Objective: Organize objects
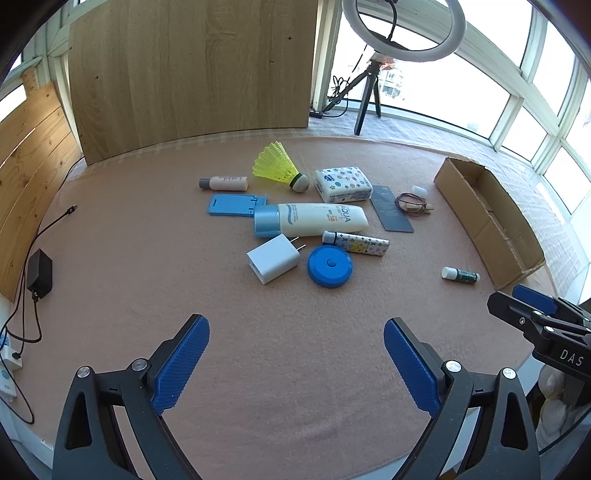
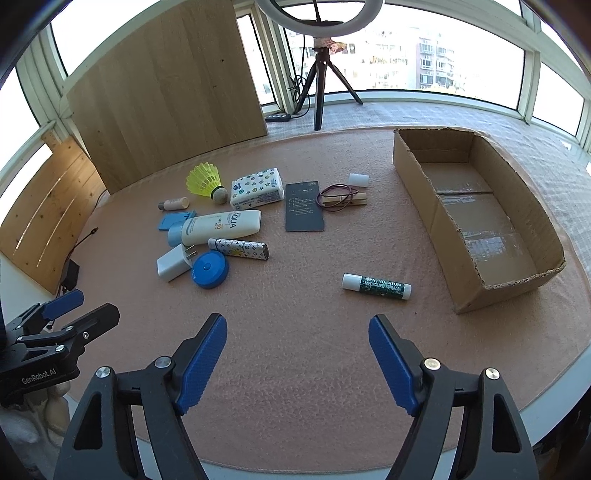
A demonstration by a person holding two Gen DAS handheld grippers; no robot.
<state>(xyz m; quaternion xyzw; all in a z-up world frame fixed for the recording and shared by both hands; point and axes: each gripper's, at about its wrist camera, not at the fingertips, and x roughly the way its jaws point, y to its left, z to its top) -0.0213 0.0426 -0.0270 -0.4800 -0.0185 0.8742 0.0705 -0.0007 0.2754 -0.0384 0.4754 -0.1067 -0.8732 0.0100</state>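
Bare pink mat (image 2: 295,350) lies between parted tongs (image 2: 297,363) and clutter.

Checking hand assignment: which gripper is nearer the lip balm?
Right. The right gripper sits just below the lip balm; the left gripper is farther off, to its left.

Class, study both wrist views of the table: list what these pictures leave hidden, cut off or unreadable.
- Blue phone stand, right wrist view: partly hidden behind the sunscreen tube.
- Dark card, both views: its print is too small to read.
- Cardboard box, left wrist view: the near wall hides its floor.
- Ring light, right wrist view: top cut off by the picture's edge.
- Black adapter, left wrist view: its cable runs out of frame.
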